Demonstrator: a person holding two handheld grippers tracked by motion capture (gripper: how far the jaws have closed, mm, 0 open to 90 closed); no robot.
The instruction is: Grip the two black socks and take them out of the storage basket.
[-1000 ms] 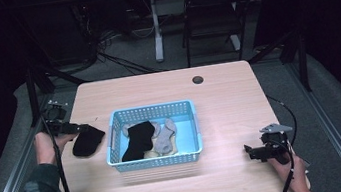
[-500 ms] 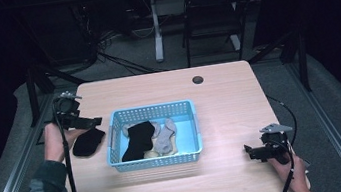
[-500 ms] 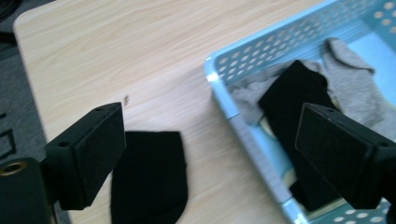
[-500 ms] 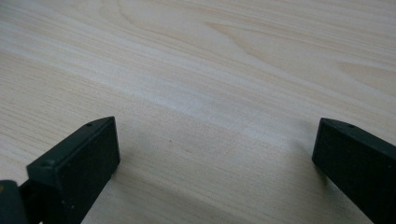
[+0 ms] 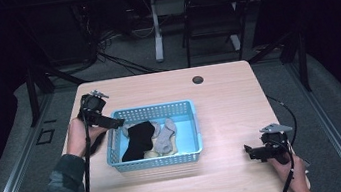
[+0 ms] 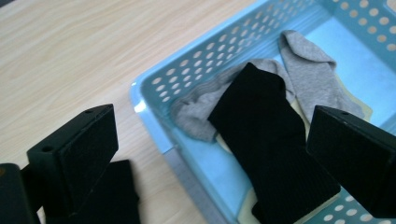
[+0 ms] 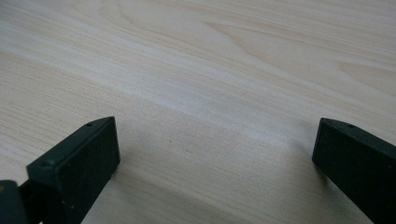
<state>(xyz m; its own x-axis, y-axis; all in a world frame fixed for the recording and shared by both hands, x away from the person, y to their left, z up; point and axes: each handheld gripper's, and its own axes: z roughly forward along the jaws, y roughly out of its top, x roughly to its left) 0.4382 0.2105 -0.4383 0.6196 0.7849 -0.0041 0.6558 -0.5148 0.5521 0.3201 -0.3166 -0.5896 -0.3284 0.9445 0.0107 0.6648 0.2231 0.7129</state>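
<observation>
Gaping wide and empty, the left gripper's point(image 6: 210, 154) jaws hang over the blue basket's point(image 5: 187, 104) 9 o'clock rim, framing a black sock point(image 6: 273, 144) that lies across two soft grey socks point(image 6: 308, 74) inside. A second black sock point(image 6: 109, 196) lies on the table point(image 5: 228, 88) just outside that rim, under the near jaw. My guess is the socks are being sorted — the next move likely calls for dropping onto one and pinching limp knit fabric. The basket is rigid perforated plastic; the tabletop, pale smooth woodgrain. At 4 o'clock the right gripper point(image 5: 251, 151) rests low, jaws spread, holding nothing.
</observation>
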